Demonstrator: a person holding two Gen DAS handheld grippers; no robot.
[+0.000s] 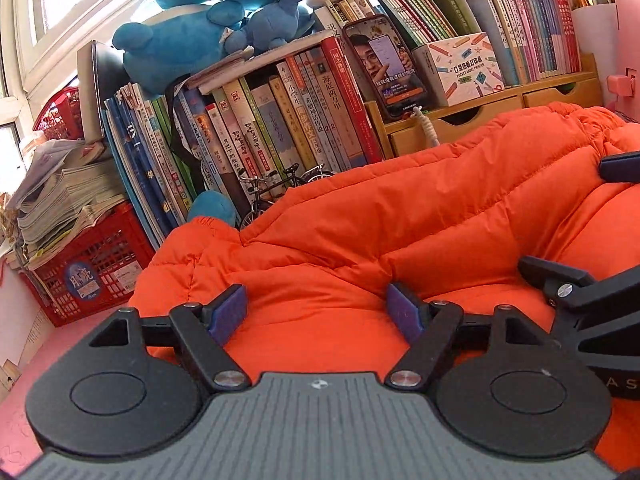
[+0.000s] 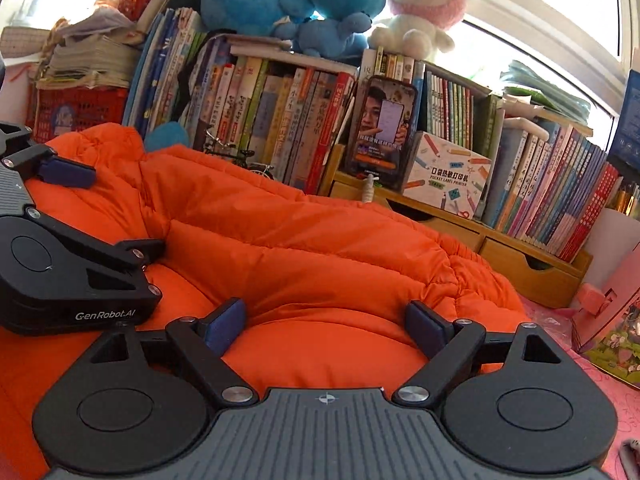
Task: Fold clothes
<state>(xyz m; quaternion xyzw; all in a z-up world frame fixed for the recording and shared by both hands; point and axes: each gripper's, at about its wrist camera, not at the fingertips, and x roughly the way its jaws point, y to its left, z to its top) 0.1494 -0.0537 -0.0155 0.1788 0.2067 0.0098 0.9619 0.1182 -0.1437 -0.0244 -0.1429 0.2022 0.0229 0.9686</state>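
We see the orange puffy jacket point(image 1: 400, 224) lying heaped across the pink surface point(image 1: 24, 364), in front of the row of books point(image 1: 256, 128). How it is folded we cannot tell: the quilted bulk hides its zip, and only 1 elastic cuff shows at its far left end. Its near edge is cut off under both tools.

The left tool point(image 1: 316, 314) stands wide, its 2 blue pads apart over a bulge of the jacket; the pads press on nothing, though we cannot tell whether their tips brush the fabric. The right tool point(image 2: 326, 326) also stands wide, its pads either side of another bulge without clamping it. Each tool shows at the edge of the other's view, only partly.

On the left tool's body, seen from the right wrist, we read "GenRobot.AI". The white box point(image 2: 448, 176) on the wooden drawer shelf point(image 2: 532, 268) reads "POCKET LABEL PRINTER" under a line of Chinese characters. A phone point(image 2: 382, 132) leans upright beside that box, its screen lit; the small text on it is too fine to read. The book spines carry Chinese titles, mostly too small to make out. A red crate point(image 1: 88, 272) bears a blue label we cannot read. A small model bicycle point(image 1: 280, 188) is half hidden behind the jacket. The blue plush toys point(image 1: 200, 28) are cut off at the top.
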